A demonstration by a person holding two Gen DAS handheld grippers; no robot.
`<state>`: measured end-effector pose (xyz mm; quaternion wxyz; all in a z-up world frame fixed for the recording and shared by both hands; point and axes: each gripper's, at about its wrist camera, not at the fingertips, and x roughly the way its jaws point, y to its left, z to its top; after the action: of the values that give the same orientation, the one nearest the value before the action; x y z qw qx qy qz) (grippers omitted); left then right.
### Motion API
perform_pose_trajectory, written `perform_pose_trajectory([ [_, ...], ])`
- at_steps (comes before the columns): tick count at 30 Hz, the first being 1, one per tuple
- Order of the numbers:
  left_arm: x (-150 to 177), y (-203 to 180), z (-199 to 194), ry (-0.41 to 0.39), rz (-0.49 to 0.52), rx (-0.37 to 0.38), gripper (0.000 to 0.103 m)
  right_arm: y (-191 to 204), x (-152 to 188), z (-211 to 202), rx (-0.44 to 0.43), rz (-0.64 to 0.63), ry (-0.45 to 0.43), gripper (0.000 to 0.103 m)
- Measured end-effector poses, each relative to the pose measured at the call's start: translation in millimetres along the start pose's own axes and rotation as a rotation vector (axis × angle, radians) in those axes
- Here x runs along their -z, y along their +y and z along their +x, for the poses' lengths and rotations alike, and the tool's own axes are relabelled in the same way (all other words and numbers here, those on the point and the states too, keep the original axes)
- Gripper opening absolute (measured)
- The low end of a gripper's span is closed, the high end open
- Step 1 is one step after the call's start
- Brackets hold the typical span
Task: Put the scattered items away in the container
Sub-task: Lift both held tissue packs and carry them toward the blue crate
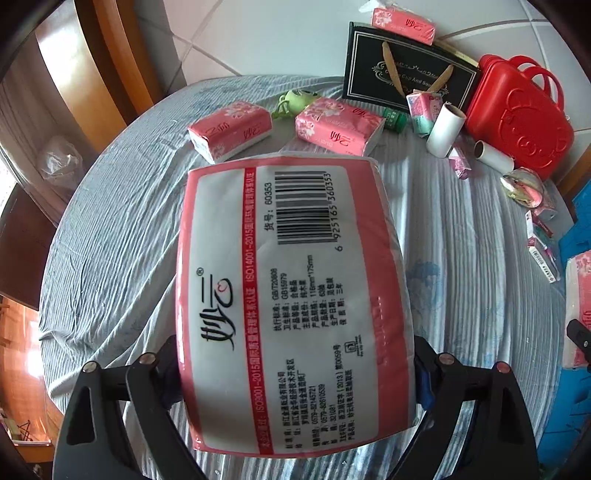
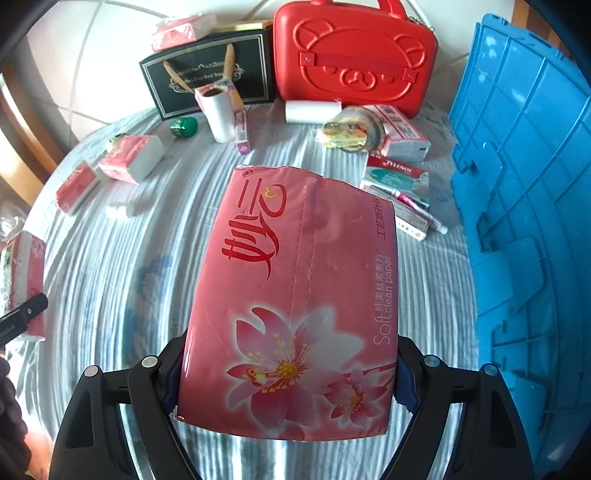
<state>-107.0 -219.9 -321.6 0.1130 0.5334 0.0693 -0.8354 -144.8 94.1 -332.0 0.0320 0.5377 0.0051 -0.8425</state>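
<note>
Left gripper (image 1: 295, 369) was clamped across a tissue pack (image 1: 291, 306), barcode side up, held above the striped cloth (image 1: 110, 240). Right gripper (image 2: 288, 373) was clamped on a second tissue pack (image 2: 295, 295), flower side up, beside the blue crate (image 2: 524, 184).

You get bright, even daylight in both views, with soft glare on the glossy pack (image 2: 291, 295) and on the white wall tiles (image 1: 266, 33). The striped cloth (image 2: 110, 266) smears into motion blur in your right view, while the left stays sharp. Fisheye bends and darkens all corners.
</note>
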Motion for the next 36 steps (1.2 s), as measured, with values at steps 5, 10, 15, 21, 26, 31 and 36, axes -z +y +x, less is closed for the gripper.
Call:
perform_pose_trajectory([
  [5,1.2,-5.7,-21.2,-0.026,0.011,0.011,0.092,6.7,2.5,-23.4,-0.02,-0.024,-0.03,0.085],
  [10,1.2,-5.3,-40.0,-0.05,-0.001,0.023,0.092,10.6,3.6,-43.3,-0.046,-0.036,-0.039,0.085],
  [15,4.8,-5.5,-56.7,-0.058,-0.01,0.03,0.092,19.1,1.2,-65.1,-0.063,-0.064,-0.073,0.085],
  [21,6.0,-5.4,-86.0,-0.106,-0.029,0.03,0.092,30.9,-3.7,-90.7,-0.109,-0.086,-0.096,0.085],
  [26,5.0,-8.2,-113.9,-0.145,-0.025,0.024,0.092,38.6,-2.2,-114.6,-0.132,-0.122,-0.134,0.085],
  [31,4.0,-14.0,-141.3,-0.177,-0.009,0.019,0.092,43.6,2.9,-128.9,-0.161,-0.135,-0.137,0.085],
  [36,1.9,-19.9,-170.9,-0.217,-0.009,0.019,0.092,42.1,3.8,-151.6,-0.19,-0.149,-0.156,0.085],
])
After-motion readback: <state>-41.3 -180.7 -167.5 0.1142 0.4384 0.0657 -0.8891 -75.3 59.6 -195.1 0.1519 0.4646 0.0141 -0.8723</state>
